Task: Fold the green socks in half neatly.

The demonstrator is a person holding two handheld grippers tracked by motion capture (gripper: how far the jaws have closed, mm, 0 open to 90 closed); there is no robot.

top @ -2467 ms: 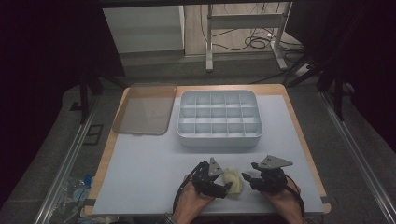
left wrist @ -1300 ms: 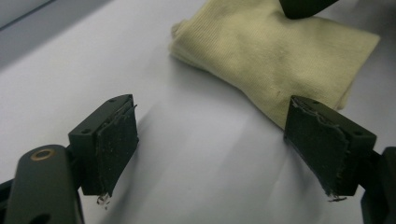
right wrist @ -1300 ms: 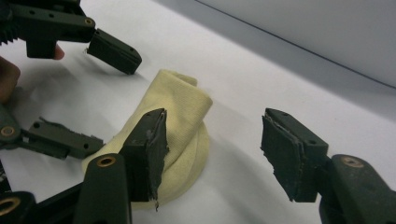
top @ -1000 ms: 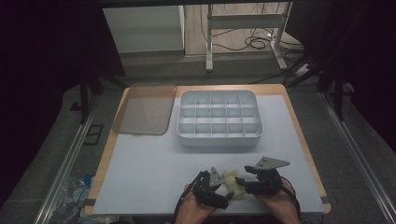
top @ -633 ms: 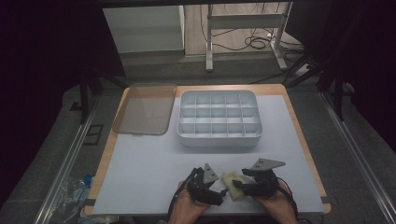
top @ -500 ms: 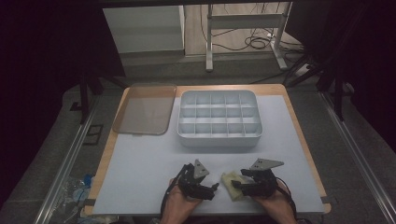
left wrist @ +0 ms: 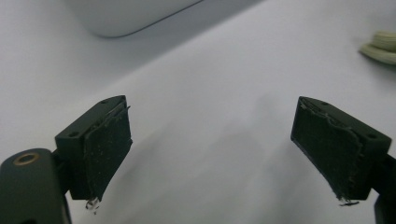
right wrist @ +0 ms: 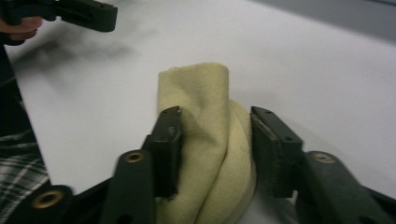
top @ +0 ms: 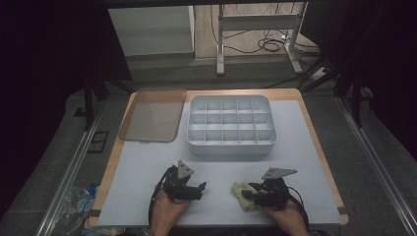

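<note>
A folded pale yellow cloth (top: 241,191) lies on the white table near its front edge. My right gripper (top: 249,195) reaches it from the right. In the right gripper view the cloth (right wrist: 201,88) stands bunched between the jaws of that gripper (right wrist: 215,140), which have just been closing; both pads press its sides. My left gripper (top: 200,189) rests to the left, apart from the cloth. Its jaws are wide open over bare table in the left gripper view (left wrist: 212,154), with the cloth (left wrist: 380,46) at the far right edge.
A grey tray (top: 231,147) with several compartments stands mid-table, and its wall (left wrist: 121,18) shows beyond the left gripper. A clear lid (top: 150,115) lies flat at the back left. A plaid sleeve (right wrist: 18,163) shows at the left of the right gripper view.
My left gripper has slid leftward away from the cloth, leaving a gap of bare table. The right gripper has stayed at the cloth.
</note>
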